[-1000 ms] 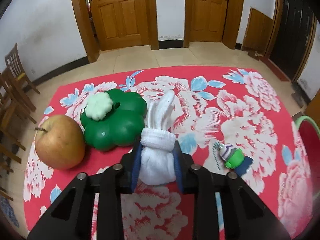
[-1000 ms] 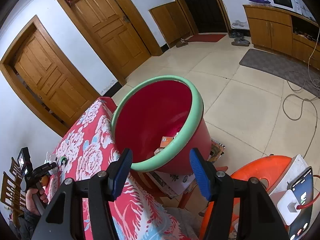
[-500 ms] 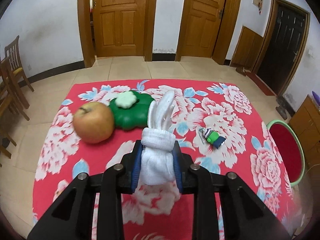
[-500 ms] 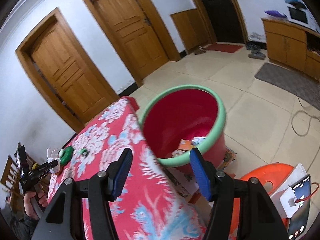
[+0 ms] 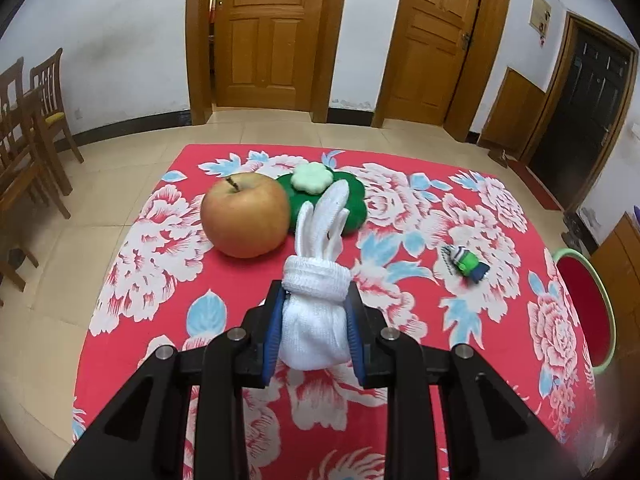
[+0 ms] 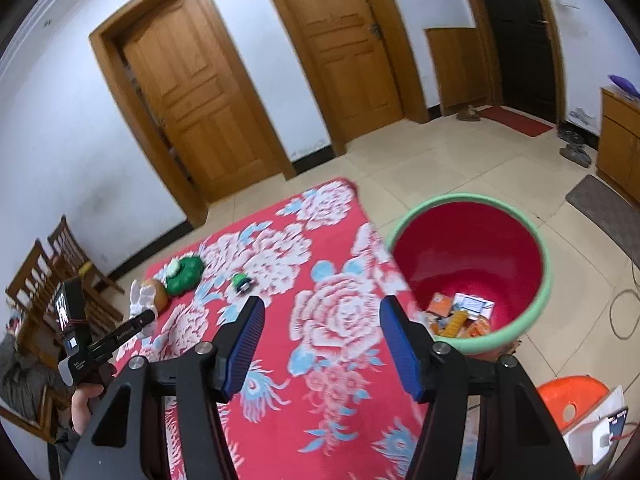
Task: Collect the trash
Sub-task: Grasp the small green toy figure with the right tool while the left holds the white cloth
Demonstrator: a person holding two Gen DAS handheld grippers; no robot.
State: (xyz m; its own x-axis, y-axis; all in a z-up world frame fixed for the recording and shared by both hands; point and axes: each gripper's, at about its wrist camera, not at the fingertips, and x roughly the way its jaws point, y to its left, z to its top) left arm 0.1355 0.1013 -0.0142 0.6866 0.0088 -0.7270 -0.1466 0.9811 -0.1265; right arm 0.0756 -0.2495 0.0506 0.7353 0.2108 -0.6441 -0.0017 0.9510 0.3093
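- The left gripper (image 5: 314, 334) has its two blue pads clamped on the bunched body of one white glove (image 5: 316, 304), whose fingers stick up and forward; the glove is held above the near part of the table.
- The right gripper (image 6: 322, 344) is spread wide with nothing between its pads, over the table's edge beside the bin.
- Past the glove on the table: one apple (image 5: 245, 216), one green flower-shaped box (image 5: 340, 206) touching it with a pale lid on top, and one small green-and-blue toy (image 5: 466, 262) well apart to the right.
- One red bin (image 6: 468, 268) with a green rim stands on the floor just beside the table, holding several bits of packaging.
- The table carries a red cloth (image 5: 400, 208) with white flowers.
- The room has a tiled floor, white walls, two wooden doors (image 5: 270, 34) and two wooden chairs (image 5: 28, 120) at the left.
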